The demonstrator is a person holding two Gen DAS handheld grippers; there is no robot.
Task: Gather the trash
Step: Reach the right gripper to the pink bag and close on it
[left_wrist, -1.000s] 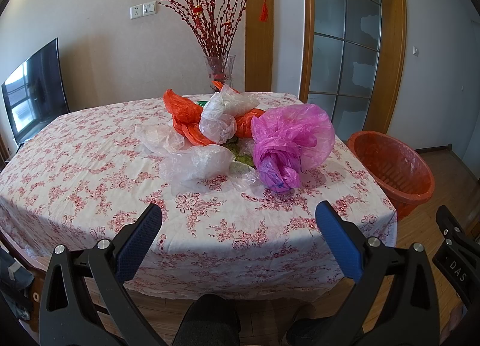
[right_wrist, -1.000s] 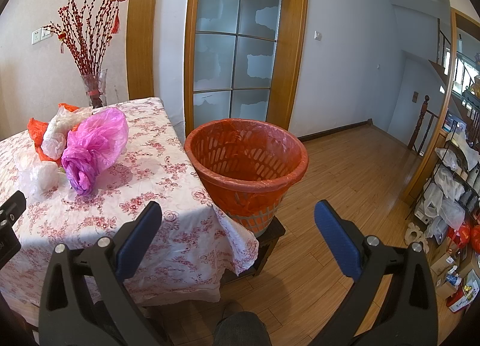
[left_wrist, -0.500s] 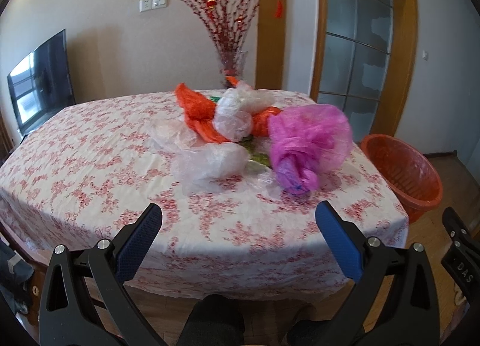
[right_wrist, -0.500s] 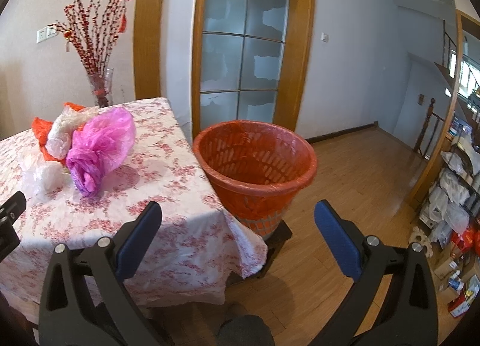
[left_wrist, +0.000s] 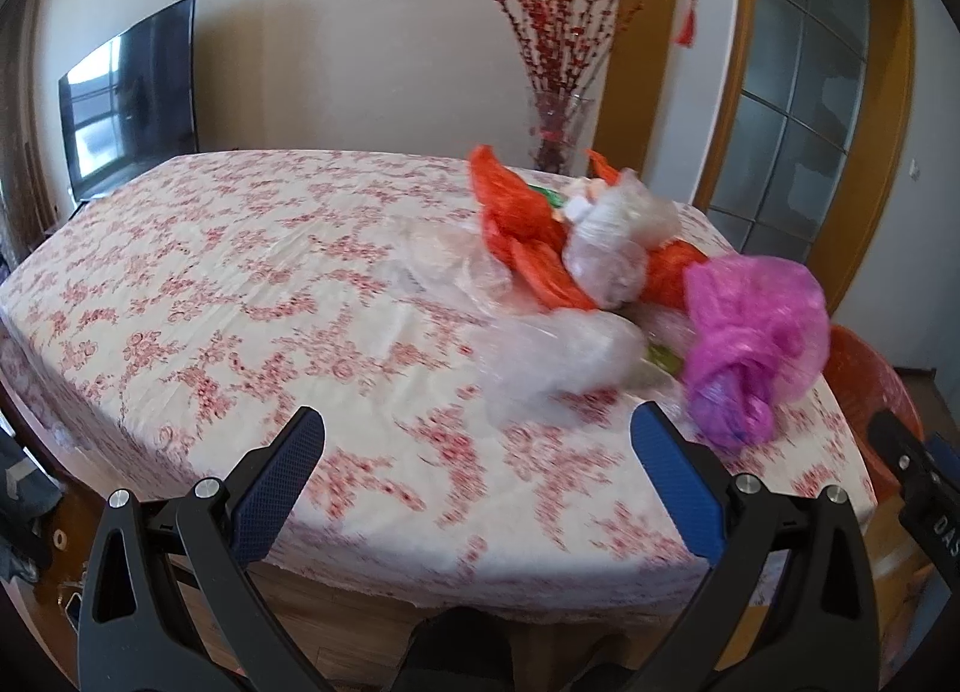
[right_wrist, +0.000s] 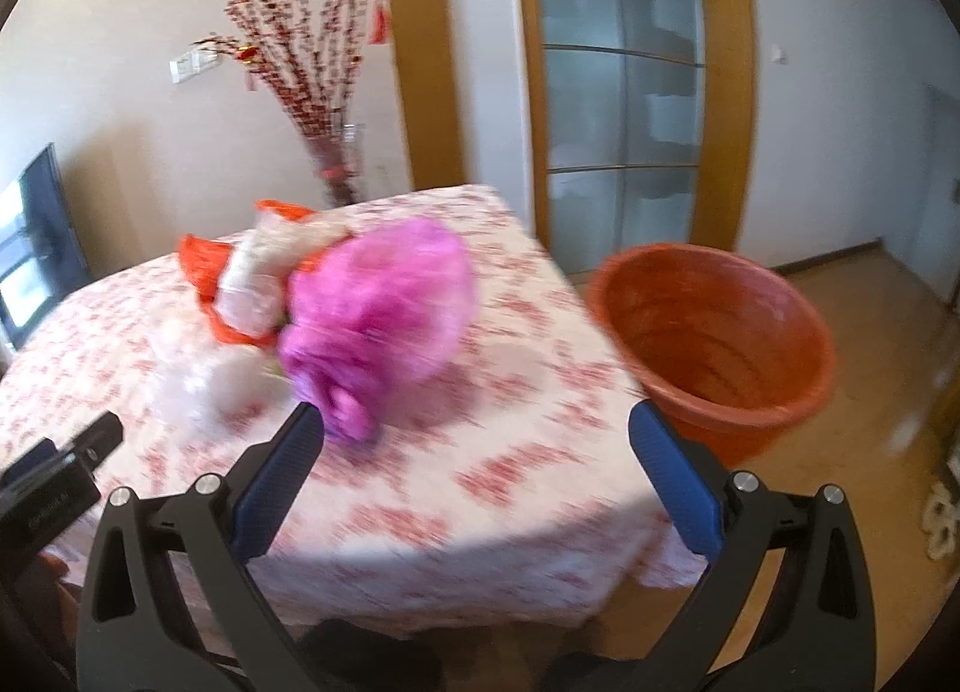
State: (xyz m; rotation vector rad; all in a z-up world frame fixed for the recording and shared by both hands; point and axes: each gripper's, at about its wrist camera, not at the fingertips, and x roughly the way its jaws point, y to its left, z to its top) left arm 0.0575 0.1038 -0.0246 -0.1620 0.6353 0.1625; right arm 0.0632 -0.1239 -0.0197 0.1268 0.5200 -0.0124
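A heap of plastic bags lies on the flowered tablecloth (left_wrist: 240, 296): a pink bag (left_wrist: 750, 338), orange bags (left_wrist: 522, 218), a white bag (left_wrist: 618, 242) and clear bags (left_wrist: 558, 350). The pink bag (right_wrist: 384, 308) also shows in the right wrist view, just beyond the left finger. An orange waste basket (right_wrist: 714, 344) stands by the table's right edge. My left gripper (left_wrist: 477, 452) is open and empty over the table's near edge. My right gripper (right_wrist: 474, 446) is open and empty above the table's near right part.
A glass vase with red branches (left_wrist: 558, 92) stands at the table's back. A TV (left_wrist: 129, 92) is at the left wall. A glass door with a wooden frame (right_wrist: 624, 110) is behind the basket. Wooden floor (right_wrist: 888, 296) lies to the right.
Both grippers have moved forward over the table and swung left. The bags now sit right of centre in the left view; the right view now faces the pink bag.
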